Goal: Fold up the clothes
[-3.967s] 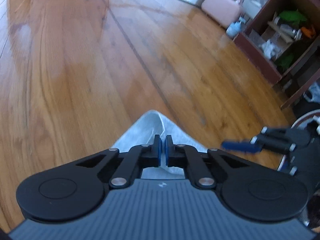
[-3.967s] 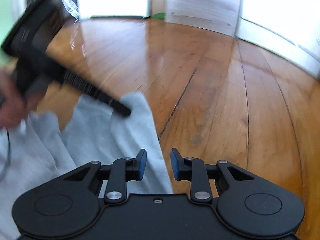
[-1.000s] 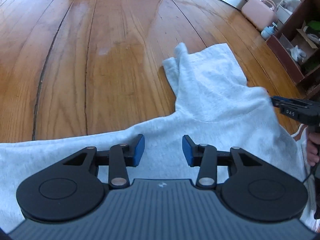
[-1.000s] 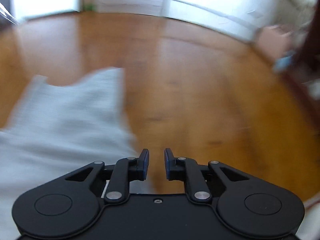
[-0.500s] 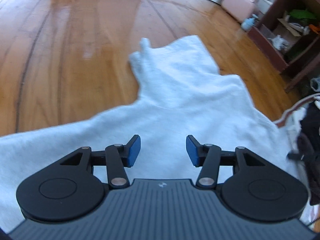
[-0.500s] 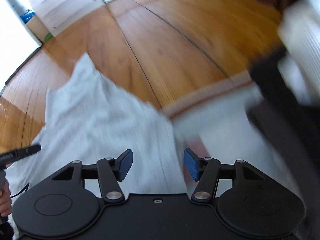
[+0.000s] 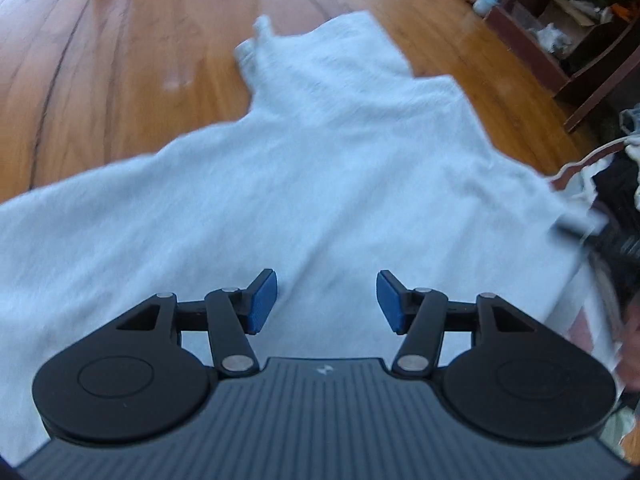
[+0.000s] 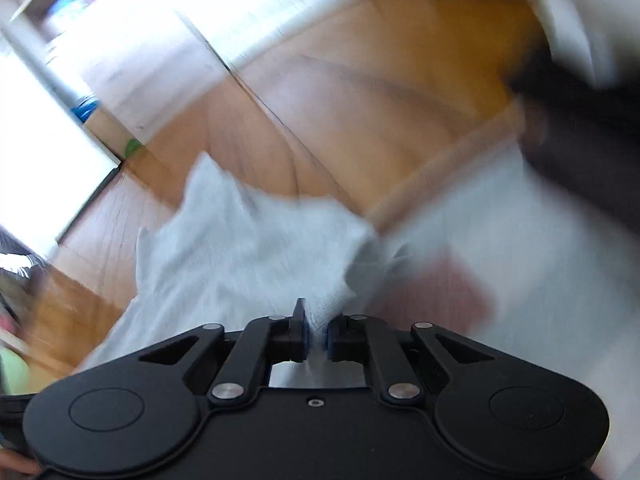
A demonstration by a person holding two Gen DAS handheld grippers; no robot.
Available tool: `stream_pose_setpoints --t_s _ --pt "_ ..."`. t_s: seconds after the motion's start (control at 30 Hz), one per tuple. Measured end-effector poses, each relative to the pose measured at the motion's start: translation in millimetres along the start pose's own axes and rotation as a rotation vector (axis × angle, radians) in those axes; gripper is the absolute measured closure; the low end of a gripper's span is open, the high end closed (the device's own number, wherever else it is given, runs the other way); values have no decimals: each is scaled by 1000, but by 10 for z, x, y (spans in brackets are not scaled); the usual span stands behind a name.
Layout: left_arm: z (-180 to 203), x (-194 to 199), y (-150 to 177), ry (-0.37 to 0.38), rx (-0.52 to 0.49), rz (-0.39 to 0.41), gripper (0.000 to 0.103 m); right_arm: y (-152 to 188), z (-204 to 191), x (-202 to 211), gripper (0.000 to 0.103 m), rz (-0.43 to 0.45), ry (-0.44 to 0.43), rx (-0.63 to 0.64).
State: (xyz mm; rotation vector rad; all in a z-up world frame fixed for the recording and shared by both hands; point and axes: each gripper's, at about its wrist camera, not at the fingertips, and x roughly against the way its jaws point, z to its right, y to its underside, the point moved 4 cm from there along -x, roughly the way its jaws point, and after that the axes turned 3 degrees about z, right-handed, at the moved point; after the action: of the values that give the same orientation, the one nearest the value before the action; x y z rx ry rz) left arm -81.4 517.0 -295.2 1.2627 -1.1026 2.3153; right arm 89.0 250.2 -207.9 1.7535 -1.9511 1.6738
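Our right gripper (image 8: pixel 316 330) has just closed, pinching a fold of the grey sweatshirt (image 7: pixel 320 160); our left gripper (image 7: pixel 326 300), jaws just widened, empty, hovers above it, hood toward twelve o'clock on the wooden floor (image 7: pixel 120 60).

My left wrist camera sits behind my left gripper (image 7: pixel 326 300) and looks steeply down along its fingers, close over the pale grey garment (image 7: pixel 320 168) spread on the wooden floor (image 7: pixel 120 40), with a dark shelf unit (image 7: pixel 580 32) at the upper right. My right wrist camera sits behind my right gripper (image 8: pixel 316 330), rolled so the floor (image 8: pixel 360 100) runs slanted, and it is blurred. Both views share the garment (image 8: pixel 248 240) and the floor around it.
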Motion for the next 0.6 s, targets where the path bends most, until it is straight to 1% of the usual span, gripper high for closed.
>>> stream_pose_setpoints --t_s 0.03,0.1,0.13,0.23,0.33,0.43,0.53,0.6 --pt "-17 26 30 -8 -8 -5 48 -66 -59 45 94 43 14 65" --pt "-46 69 79 -22 -17 -17 48 -95 -16 101 95 46 79 145" --pt "-60 84 98 -28 -17 -24 48 -57 45 59 95 20 99 167" --pt "-107 113 122 -37 -8 -39 48 74 155 -108 95 -51 171 209" --pt "-151 138 134 -44 3 -51 48 129 161 -61 94 -45 214 237" --pt "-214 178 150 -49 17 -64 48 61 143 -75 94 -46 231 265" --pt "-347 226 145 -33 89 -70 48 82 142 -71 94 -62 247 269" --pt "-445 257 161 -13 161 -73 48 147 143 -116 93 -65 250 273"
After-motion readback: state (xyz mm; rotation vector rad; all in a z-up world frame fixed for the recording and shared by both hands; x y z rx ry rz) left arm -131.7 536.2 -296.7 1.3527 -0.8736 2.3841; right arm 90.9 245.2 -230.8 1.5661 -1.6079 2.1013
